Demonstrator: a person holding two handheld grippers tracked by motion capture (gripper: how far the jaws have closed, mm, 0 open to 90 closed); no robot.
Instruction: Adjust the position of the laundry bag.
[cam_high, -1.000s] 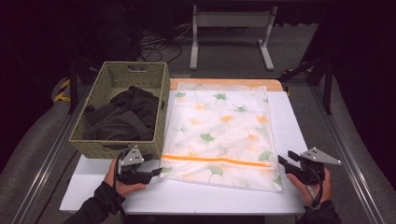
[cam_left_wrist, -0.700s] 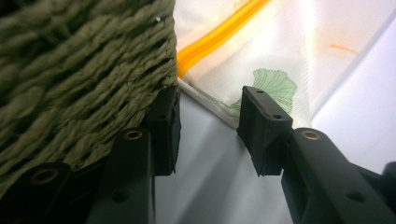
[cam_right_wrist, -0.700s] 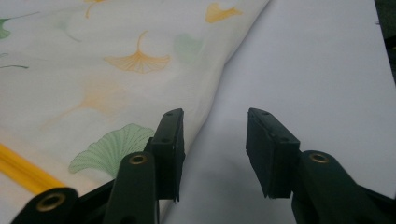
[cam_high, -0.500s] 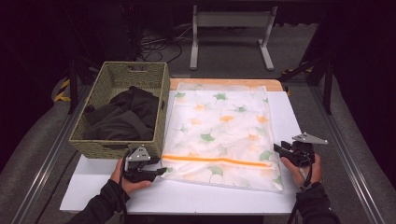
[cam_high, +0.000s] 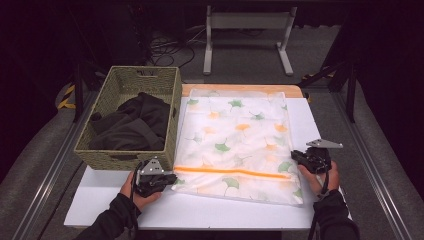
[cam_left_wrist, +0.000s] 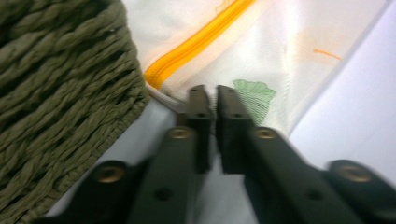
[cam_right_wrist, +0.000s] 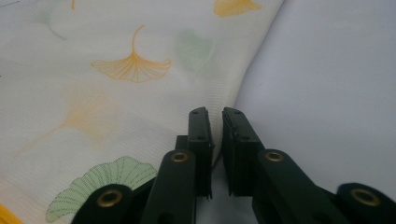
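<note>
Left claw (cam_high: 170, 178) has just been closing; jaws now nearly together, pinching the left edge of the laundry bag (cam_high: 235, 140) beside the orange zipper (cam_high: 230, 172), by the basket (cam_high: 127, 117). Bag lies flat mid-table (cam_high: 200, 212). Right claw (cam_high: 296, 156) moved in from the right, also just closing, nipping the bag's right edge. Both edges look gripped, so lifting or opening likely next.
</note>
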